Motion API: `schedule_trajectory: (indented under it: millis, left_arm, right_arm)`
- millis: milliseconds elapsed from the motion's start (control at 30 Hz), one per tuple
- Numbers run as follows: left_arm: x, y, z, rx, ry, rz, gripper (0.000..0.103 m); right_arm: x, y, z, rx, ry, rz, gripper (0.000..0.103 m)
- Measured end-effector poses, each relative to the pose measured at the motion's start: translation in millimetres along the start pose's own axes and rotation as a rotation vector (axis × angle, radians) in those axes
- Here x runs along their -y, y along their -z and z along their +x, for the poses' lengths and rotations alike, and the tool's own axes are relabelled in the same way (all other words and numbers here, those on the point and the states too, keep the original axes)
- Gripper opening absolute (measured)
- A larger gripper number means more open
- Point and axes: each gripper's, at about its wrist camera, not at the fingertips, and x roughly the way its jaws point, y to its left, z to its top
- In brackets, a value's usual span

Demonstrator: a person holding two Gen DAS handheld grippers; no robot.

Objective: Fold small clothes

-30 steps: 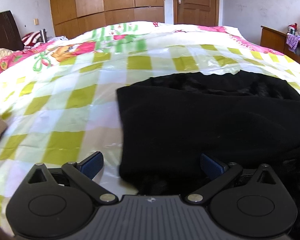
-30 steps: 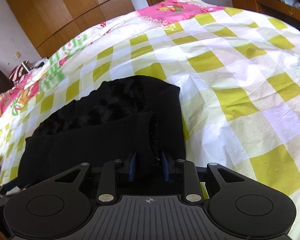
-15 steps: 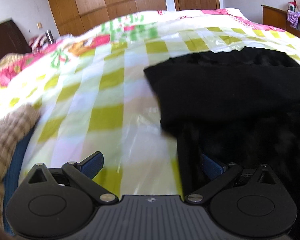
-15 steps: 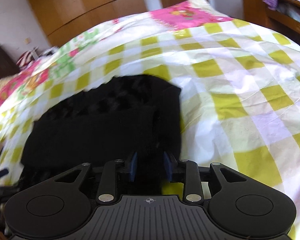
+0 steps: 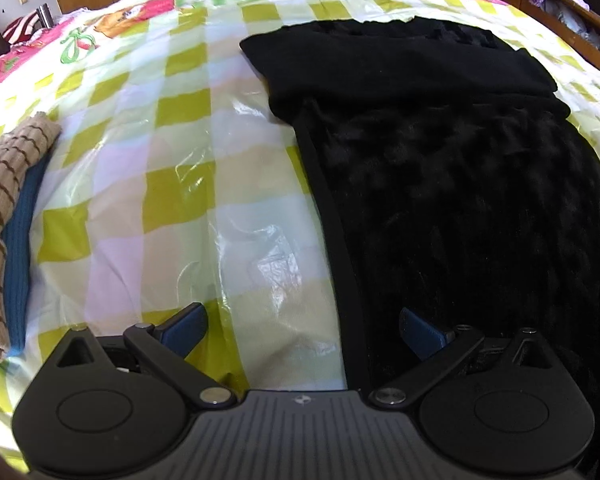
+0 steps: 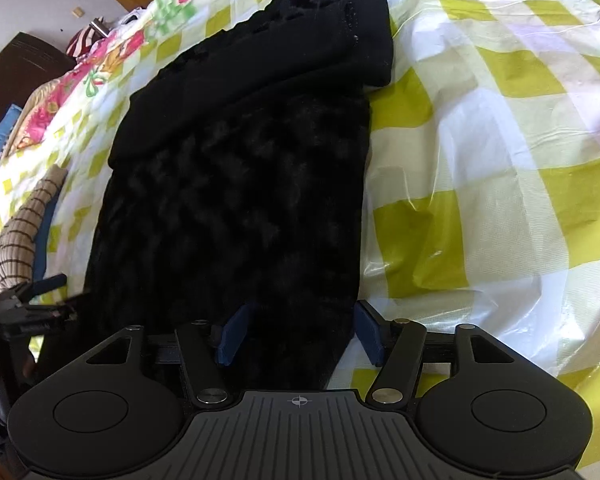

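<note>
The black garment (image 6: pixel 240 184) lies flat mid-bed (image 6: pixel 480 152), far end already folded. The right gripper (image 6: pixel 300 334) has just been opening, its near hem loose between the jaws. The left gripper (image 5: pixel 300 332) gapes empty astride the left edge. Both should re-grip corners evenly.

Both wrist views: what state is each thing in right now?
Black garment: flat on the bed, far end folded back over itself.
Left gripper: open, straddling the garment's left edge, gripping nothing.
Right gripper: just opened; garment's corner between its fingers, not pinched.
Striped beige garment: lying on blue cloth, untouched.
</note>
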Motion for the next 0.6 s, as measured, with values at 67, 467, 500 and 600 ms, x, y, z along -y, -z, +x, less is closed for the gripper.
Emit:
schedule_trajectory:
  millis: [67,467,500,600]
  left_arm:
    - [-1.0,-3.0,1.8,-0.021,0.019,-0.001,0.103]
    - [1.3,-1.2,1.2,-0.003,0.071,0.009,0.103]
    - [2.7,-1.1,0.1,0.005,0.086,0.023,0.103]
    - [5.0,-3.0,-3.6,0.027,0.145,0.063,0.103]
  right_arm:
    - [-0.1,-4.0,3.3,-0.024,0.001,-0.004,0.063]
    - [-26.7,-8.5,2.8,-0.066,0.114,-0.086,0.061]
    - [-31.2,-5.0,-4.3,-0.056,0.134,-0.099,0.061]
    - [-47.2,11.4,-23.6,-0.052,0.182,-0.130,0.061]
